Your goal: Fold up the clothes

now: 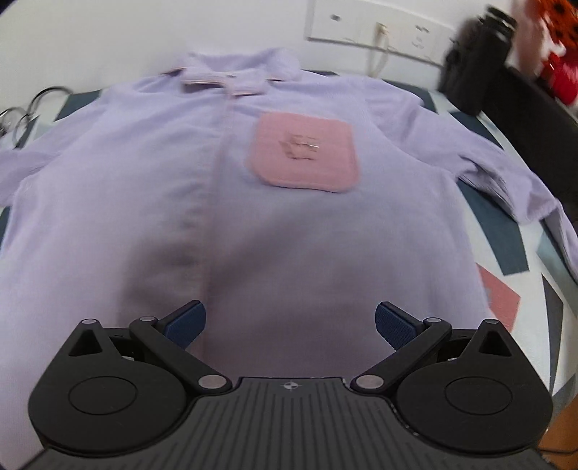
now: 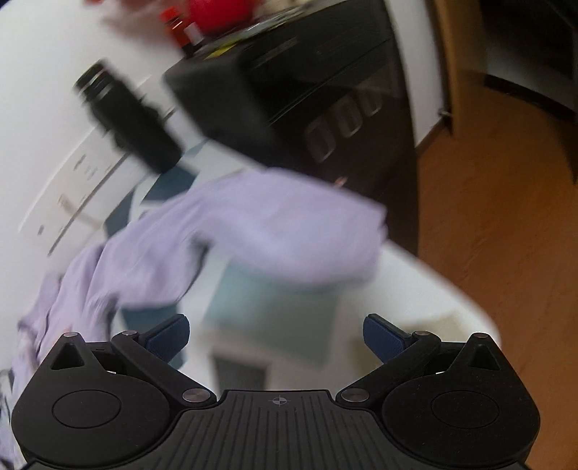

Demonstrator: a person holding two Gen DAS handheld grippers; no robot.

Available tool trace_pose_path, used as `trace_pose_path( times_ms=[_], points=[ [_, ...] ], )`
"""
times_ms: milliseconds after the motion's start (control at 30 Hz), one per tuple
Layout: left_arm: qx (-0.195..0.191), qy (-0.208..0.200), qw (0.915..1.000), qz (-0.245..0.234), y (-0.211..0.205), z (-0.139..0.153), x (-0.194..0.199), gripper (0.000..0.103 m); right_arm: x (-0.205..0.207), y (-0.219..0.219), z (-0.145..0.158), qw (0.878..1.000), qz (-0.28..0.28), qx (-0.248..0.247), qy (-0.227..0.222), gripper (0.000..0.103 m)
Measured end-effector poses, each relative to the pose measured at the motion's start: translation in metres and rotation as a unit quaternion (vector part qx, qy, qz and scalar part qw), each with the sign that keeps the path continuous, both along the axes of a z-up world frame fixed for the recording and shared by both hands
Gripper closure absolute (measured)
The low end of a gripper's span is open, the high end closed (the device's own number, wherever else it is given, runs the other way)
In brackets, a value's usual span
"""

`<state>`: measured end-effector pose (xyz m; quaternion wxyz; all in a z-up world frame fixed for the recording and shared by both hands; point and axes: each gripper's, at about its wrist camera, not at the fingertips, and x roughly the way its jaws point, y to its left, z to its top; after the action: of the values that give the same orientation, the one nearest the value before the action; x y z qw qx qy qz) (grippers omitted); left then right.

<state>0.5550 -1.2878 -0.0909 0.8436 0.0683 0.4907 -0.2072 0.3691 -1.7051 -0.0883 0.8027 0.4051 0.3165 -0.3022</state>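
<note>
Plainly, the lilac shirt lay flat on the patterned tabletop, collar away — the left gripper hung over its hem, jaws apart and empty. The right gripper, jaws likewise apart, faced the sleeve — nearer to that side.

Lilac button-up shirt spread flat, front up, collar toward the far wall, placket running down the middle. Pink chest pocket right of the placket, small embroidered mark at its centre. One sleeve bunched at the right, lying over the patterned table cover of white, teal and red shapes. Left gripper low over the shirt's lower part, blue-padded fingers spread wide apart, nothing between them. Metal rings at the far left edge. White wall socket panel behind the collar; dark bottle, blurred, at the far right.
</note>
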Motion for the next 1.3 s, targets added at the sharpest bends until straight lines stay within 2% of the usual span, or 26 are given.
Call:
trace_pose_path(
  times_ms=[167,333,467,533,600,733,767,833,900,1133,1300],
  points=[
    [0.008,0.011,0.9997,-0.018,-0.043,-0.011,-0.004,0.001,-0.018,-0.063,-0.023,0.996,-0.058,0.052,-0.03,0.001],
    [0.023,0.007,0.9997,-0.008,-0.077,-0.022,-0.007,0.001,-0.018,-0.106,-0.059,0.985,-0.066,0.136,-0.078,0.001],
    [0.035,-0.005,0.9994,-0.005,-0.088,-0.026,-0.008,0.0,-0.007,-0.125,-0.082,0.977,-0.066,0.177,-0.097,0.005],
    [0.031,-0.006,0.9995,0.0,-0.087,-0.027,-0.009,0.0,-0.001,-0.132,-0.092,0.972,-0.066,0.197,-0.106,0.017],
    [0.031,-0.011,0.9994,0.0,-0.088,-0.027,-0.01,0.0,0.004,-0.138,-0.101,0.968,-0.065,0.213,-0.112,0.023],
    [0.03,-0.016,0.9994,0.0,-0.088,-0.027,-0.01,0.0,0.014,-0.143,-0.107,0.968,-0.062,0.213,-0.118,0.054],
    [0.03,-0.017,0.9994,0.0,-0.088,-0.027,-0.01,0.0,0.015,-0.143,-0.105,0.969,-0.064,0.206,-0.121,0.059],
    [0.03,-0.019,0.9994,0.001,-0.088,-0.028,-0.011,0.0,0.015,-0.143,-0.096,0.974,-0.065,0.183,-0.118,0.079],
    [0.03,-0.02,0.9993,0.002,-0.088,-0.028,-0.011,0.0,0.013,-0.144,-0.085,0.977,-0.068,0.162,-0.122,0.088],
    [0.025,-0.029,0.9993,-0.005,-0.086,-0.029,-0.012,0.0,-0.006,-0.15,-0.023,0.977,-0.085,0.081,-0.177,0.092],
    [0.029,-0.023,0.9988,-0.03,-0.085,-0.028,-0.006,0.0,0.009,-0.138,0.013,0.973,-0.008,0.097,-0.208,0.092]
  ],
)
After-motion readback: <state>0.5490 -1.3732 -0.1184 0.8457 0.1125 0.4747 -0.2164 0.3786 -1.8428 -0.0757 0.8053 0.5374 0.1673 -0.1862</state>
